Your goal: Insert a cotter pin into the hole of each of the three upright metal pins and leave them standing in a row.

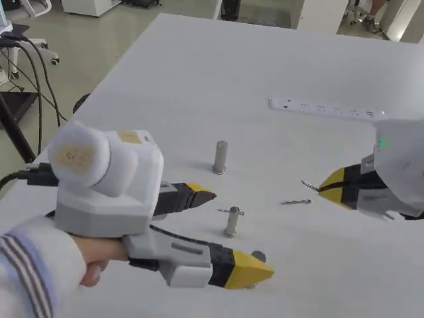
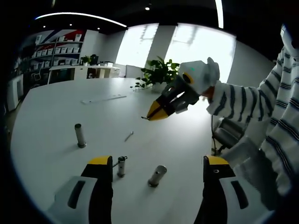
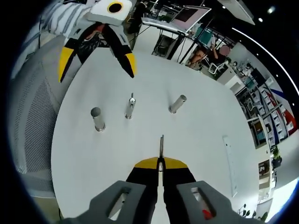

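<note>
Three grey metal pins stand on the white table (image 1: pixel 199 79). The far pin (image 1: pixel 220 158) is bare. The middle pin (image 1: pixel 231 223) has a cotter pin (image 1: pixel 231 212) through its top. The near pin (image 1: pixel 257 256) is mostly hidden behind my left gripper (image 1: pixel 233 232), which is open, with its yellow-tipped jaws on either side of the middle and near pins (image 2: pixel 122 166) (image 2: pixel 158 176). My right gripper (image 1: pixel 324 187) hovers to the right, shut on a cotter pin (image 3: pixel 161 148) that points at the row. A loose cotter pin (image 1: pixel 295 201) lies on the table.
A white power strip (image 1: pixel 324 108) lies at the back right of the table. Cables and a stand (image 1: pixel 20 86) are off the left edge. A striped sleeve (image 2: pixel 261 107) reaches in behind the right gripper (image 2: pixel 161 111).
</note>
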